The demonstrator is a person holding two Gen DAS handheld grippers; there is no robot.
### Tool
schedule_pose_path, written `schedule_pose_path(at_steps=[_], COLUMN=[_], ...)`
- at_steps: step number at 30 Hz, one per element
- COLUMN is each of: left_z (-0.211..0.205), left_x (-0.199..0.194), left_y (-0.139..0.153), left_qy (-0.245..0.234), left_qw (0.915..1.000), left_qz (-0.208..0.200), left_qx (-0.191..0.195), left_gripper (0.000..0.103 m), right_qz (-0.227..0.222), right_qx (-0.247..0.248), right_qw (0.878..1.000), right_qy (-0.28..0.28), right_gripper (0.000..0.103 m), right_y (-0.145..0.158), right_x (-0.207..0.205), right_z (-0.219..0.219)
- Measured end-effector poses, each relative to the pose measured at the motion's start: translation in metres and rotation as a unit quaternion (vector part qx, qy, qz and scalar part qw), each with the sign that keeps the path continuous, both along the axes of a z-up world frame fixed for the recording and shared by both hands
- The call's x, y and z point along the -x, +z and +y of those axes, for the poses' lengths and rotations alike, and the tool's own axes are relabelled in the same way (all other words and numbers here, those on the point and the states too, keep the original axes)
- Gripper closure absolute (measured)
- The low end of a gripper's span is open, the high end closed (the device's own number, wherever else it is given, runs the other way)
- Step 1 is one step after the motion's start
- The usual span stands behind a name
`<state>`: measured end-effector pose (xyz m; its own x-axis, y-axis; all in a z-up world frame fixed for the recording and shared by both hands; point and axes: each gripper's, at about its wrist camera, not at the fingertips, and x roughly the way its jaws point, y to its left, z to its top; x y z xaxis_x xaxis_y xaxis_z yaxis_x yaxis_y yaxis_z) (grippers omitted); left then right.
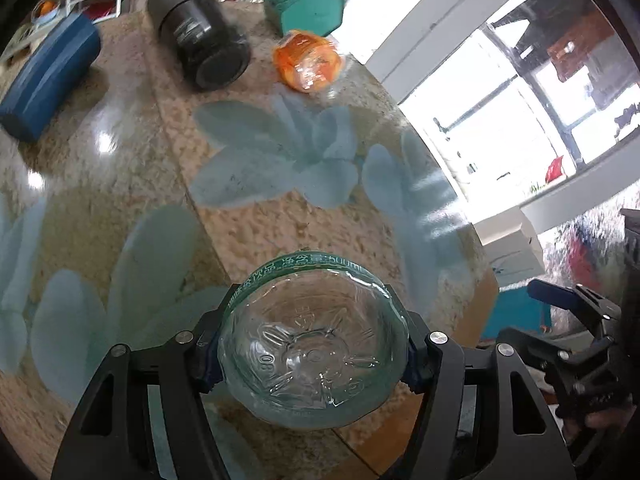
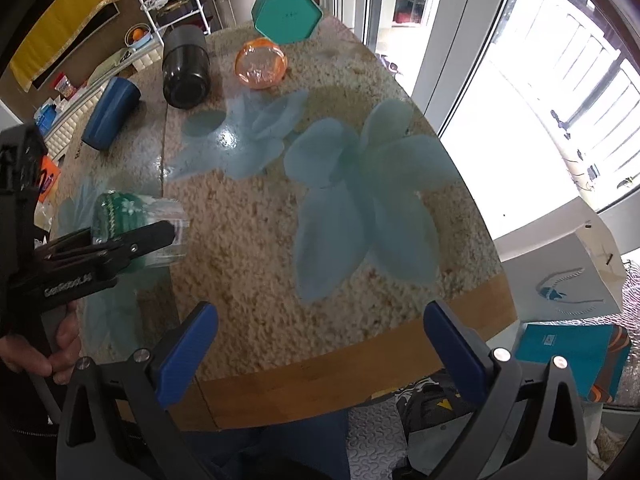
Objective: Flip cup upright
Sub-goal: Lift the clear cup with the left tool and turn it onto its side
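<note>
Left gripper clamped on the clear cup, blue pads pressing both sides of its wall. Cup's moulded base faces the left wrist camera; a green printed band runs around it. In the right wrist view the same cup shows held at a tilt over the table, close to its left edge; whether it touches the top I cannot tell. The left gripper comes in from the left there, a hand on its grip.

Right gripper stands wide apart, nothing between its blue pads, hanging over the table's near wooden edge.

Table: speckled tan top with pale blue flower shapes.

Toward the far edge: a black cylinder lying on its side, an orange translucent cup also on its side just right of it, a teal hexagonal box at the far edge. A blue cup lies on its side near the far-left edge.

Beyond the right edge, a white box.
</note>
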<state>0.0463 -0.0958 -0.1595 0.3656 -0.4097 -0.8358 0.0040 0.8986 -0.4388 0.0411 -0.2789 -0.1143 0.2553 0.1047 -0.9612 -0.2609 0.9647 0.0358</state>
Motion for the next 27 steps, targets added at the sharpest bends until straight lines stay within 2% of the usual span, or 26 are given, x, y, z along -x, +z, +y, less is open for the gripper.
schedule_pose_path(at_steps=[6, 12, 17, 27], left_z=[0.018, 0.032, 0.038, 0.037], left_x=[0.015, 0.024, 0.028, 0.026], left_y=[-0.011, -0.029, -0.028, -0.033], left_qy=[0.031, 0.066, 0.068, 0.056], left_qw=[0.9986, 0.9956, 0.9961, 0.9963], left_qz=[0.022, 0.064, 0.055, 0.064], left_qx=[0.036, 0.02, 0.008, 0.012], left_gripper=[0.033, 0.033, 0.033, 0.027], right_qz=[0.006, 0.021, 0.025, 0.023], right_qx=[-0.005, -0.016, -0.02, -0.023], right_qw=[0.999, 0.998, 0.998, 0.998], right_qy=[0.031, 0.051, 0.059, 0.058], right_gripper=[0.0, 0.0, 0.0, 0.0], right_y=[-0.003, -0.013, -0.016, -0.014], right_x=[-0.003, -0.006, -0.004, 0.0], right_z=[0.007, 0.013, 0.017, 0.015])
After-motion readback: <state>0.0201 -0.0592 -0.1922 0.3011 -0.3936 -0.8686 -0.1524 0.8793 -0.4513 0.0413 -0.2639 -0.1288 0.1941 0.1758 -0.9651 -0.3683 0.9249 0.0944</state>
